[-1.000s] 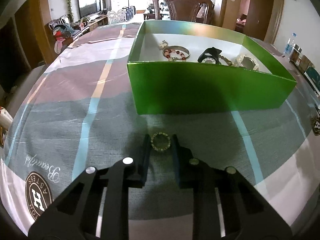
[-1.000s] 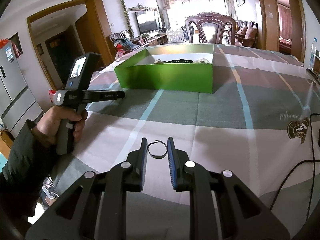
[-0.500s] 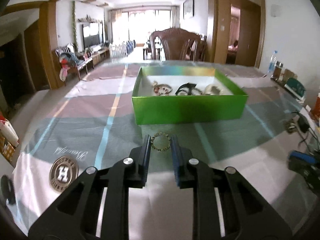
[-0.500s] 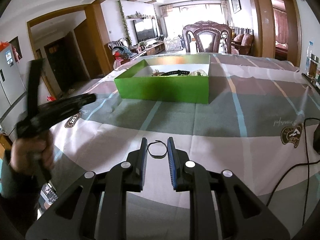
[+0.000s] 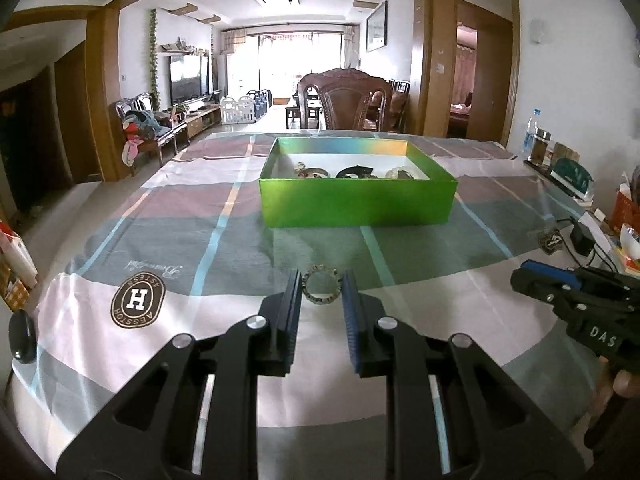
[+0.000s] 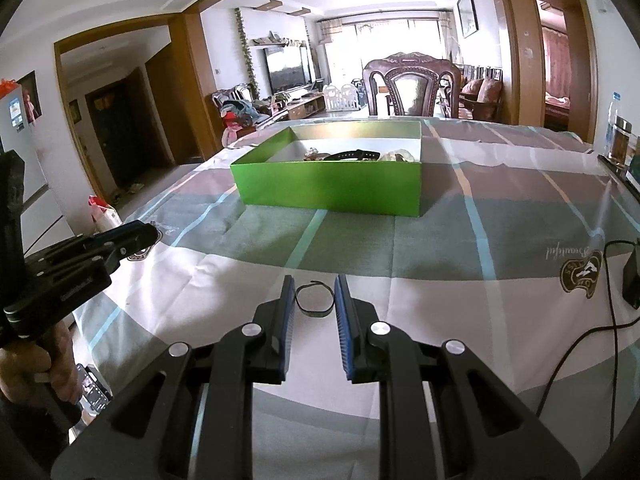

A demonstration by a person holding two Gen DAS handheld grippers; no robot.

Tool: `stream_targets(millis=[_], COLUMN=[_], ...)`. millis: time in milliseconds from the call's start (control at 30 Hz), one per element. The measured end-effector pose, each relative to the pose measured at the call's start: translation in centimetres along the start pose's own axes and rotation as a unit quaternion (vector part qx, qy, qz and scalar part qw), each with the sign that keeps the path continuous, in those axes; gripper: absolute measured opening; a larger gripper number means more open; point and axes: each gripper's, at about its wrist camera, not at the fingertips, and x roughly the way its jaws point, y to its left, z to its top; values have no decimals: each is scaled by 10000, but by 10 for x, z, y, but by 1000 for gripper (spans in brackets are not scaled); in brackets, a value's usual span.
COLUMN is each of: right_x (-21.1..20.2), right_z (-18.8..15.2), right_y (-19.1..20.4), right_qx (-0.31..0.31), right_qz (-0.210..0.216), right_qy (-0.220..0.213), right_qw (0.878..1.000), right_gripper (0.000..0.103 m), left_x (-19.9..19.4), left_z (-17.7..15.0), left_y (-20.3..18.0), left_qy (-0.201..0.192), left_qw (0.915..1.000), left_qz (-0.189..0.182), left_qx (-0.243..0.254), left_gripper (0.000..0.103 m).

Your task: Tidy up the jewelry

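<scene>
**A:** Left wrist view: what did the left gripper (image 5: 322, 286) have?

**B:** A beaded ring (image 5: 322, 289), pinched between its narrow jaws and raised above the cloth (image 5: 240, 248). The green box (image 5: 356, 200) stood well beyond the ring, dead ahead, on the same checked cloth.

**A:** And inside the box?

**B:** A bead bracelet (image 5: 310, 172) toward its left, a black band (image 5: 356, 171) at its middle, a pale piece (image 5: 402, 174) toward its right. All three lay on the box floor, too small to tell more.

**A:** Anything else near the box?

**B:** A wooden chair (image 5: 346, 100) stood behind it. Nearer than the box and off to its right, the right gripper (image 5: 532, 276) reached into the picture, held in a hand (image 5: 624, 384).

**A:** Right wrist view?

**B:** The right gripper (image 6: 314, 294) had its jaws narrow around a thin black loop (image 6: 315, 299). Whether the pads pressed on the loop or merely flanked it could not be told; the loop appeared to lie on the cloth (image 6: 440, 300), well short of the box (image 6: 332, 184).

**A:** And the other tool?

**B:** The left gripper (image 6: 140, 232) pointed in from the left, nearer than the box, gripped by a hand (image 6: 40, 364). A black cable (image 6: 580, 340) trailed over the cloth to the right of the box.
</scene>
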Motion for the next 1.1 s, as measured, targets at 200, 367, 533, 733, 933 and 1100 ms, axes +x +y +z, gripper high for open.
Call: stream_targets(millis=[200,367,533,733,933,1100], right_x=[-2,-1,-1,-2,-14,-19], right_z=[1,1,1,9,41,84], right_y=[1,2,2,3,9,11], right_qx=[0,-5,-17,-31,-196,-410], right_qz=[-46,-34,-32,36,114,92], right_qy=[-4,28,34,-35,-286,-576], right_qw=[10000,10000,10000,10000,9993,9975], right_gripper=[20,20,20,20,20,20], left_x=[-1,-1,0,-4,-12,-17], left_z=[0,-1,0,6,38,83], left_y=[0,1,2,1,6,11], left_qy=[28,71,83,20,-177,-461], left_qw=[10000,9999,9999,9999,9993,9977], left_qz=[-79,-83,-87,-128,-312,-477], left_qx=[9,17,17,64,85,149], left_gripper=[20,20,20,20,20,20])
